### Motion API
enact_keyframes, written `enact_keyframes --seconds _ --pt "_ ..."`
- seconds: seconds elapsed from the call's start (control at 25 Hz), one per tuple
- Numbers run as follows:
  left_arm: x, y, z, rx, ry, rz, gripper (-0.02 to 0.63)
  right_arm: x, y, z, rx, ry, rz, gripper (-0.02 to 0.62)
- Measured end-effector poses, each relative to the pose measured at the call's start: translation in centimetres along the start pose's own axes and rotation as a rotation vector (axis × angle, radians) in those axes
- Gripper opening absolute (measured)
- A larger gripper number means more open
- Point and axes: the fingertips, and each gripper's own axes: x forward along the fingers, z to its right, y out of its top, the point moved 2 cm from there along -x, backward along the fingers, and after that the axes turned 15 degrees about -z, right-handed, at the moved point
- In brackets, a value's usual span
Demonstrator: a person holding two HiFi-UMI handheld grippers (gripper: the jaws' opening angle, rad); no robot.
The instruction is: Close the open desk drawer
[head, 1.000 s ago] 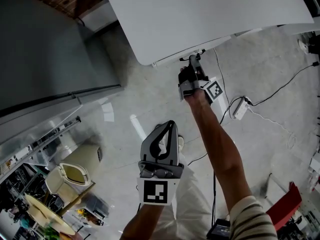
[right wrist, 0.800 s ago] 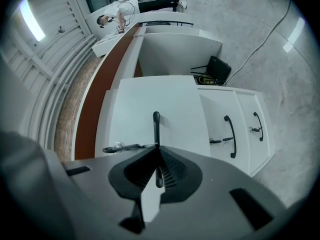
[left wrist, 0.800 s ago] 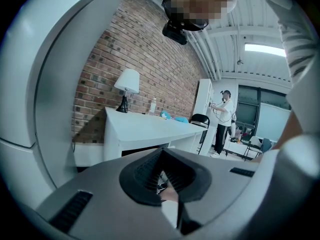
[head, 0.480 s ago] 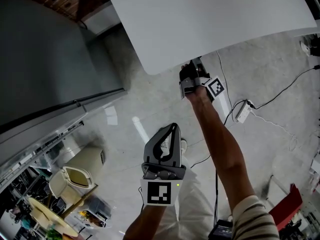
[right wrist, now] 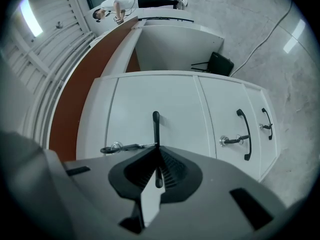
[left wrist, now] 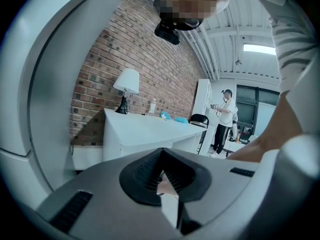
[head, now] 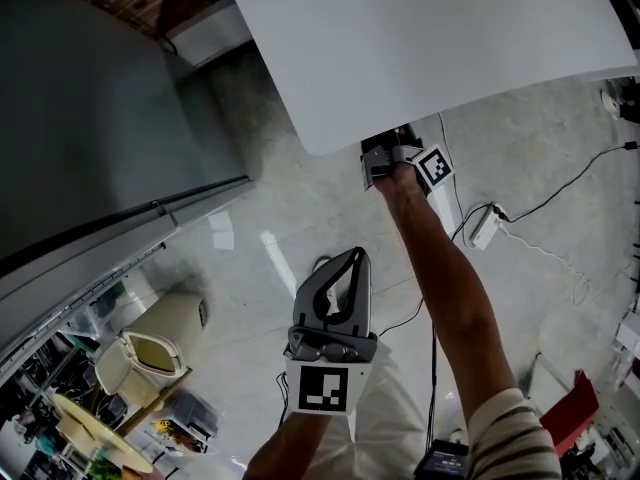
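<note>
The white desk top point(head: 430, 38) fills the top of the head view and hides the drawer below it. My right gripper point(head: 390, 148) reaches under the desk's near edge, where its fingertips are hidden. In the right gripper view the white drawer front point(right wrist: 150, 99) is close ahead. Its thin black handle point(right wrist: 156, 126) runs straight through the seam of my right gripper point(right wrist: 158, 151), which is shut on it. A key bunch point(right wrist: 117, 147) hangs from the lock beside the handle. My left gripper point(head: 357, 256) hangs over the floor, shut and holding nothing, as the left gripper view point(left wrist: 161, 166) also shows.
To the right of the drawer are two more white fronts with black handles point(right wrist: 246, 134) point(right wrist: 267, 123). A power strip point(head: 482, 216) and cables lie on the concrete floor at the right. A grey cabinet point(head: 90, 118) stands at the left, with a bin point(head: 150, 343) below it.
My right gripper has moved in toward the desk. The drawer's edge, which stuck out below the desk top a second ago, is now hidden under it. The left gripper has barely moved.
</note>
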Motion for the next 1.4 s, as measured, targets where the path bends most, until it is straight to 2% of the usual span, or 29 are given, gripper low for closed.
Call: enact_keyframes --seconds 0.4,0.52,0.8,0.88,0.92,1.2,1.4 --pt "-0.3 0.2 0.2 0.001 -0.006 0.001 0.006 -0.6 -0.4 -0.5 -0.01 -0.016 -0.023 0.023" --pt "-0.3 0.3 0.4 0.012 -0.005 0.001 0.006 -2.0 -1.4 0.0 0.023 -0.006 -0.031 0.069" --pt "-0.7 0.3 1.4 0.029 -0.005 -0.002 0.006 -5.4 -3.1 -0.2 0.06 0.032 -0.041 0.078" --pt "-1.2 0.2 2.0 0.042 -0.002 0.001 0.006 -6.0 -3.9 -1.4 0.054 0.051 -0.058 0.062" --pt "-1.4 0.2 2.2 0.05 0.001 0.004 0.006 -6.3 -4.3 -2.3 0.046 0.065 -0.066 0.013" --pt "-3.9 1.7 4.6 0.059 0.015 0.034 0.006 -8.8 -7.7 -11.1 0.064 0.202 -0.08 0.011" --pt "-5.6 3.4 5.3 0.081 0.027 0.058 0.006 -10.9 -9.5 -15.9 0.064 0.237 -0.078 0.011"
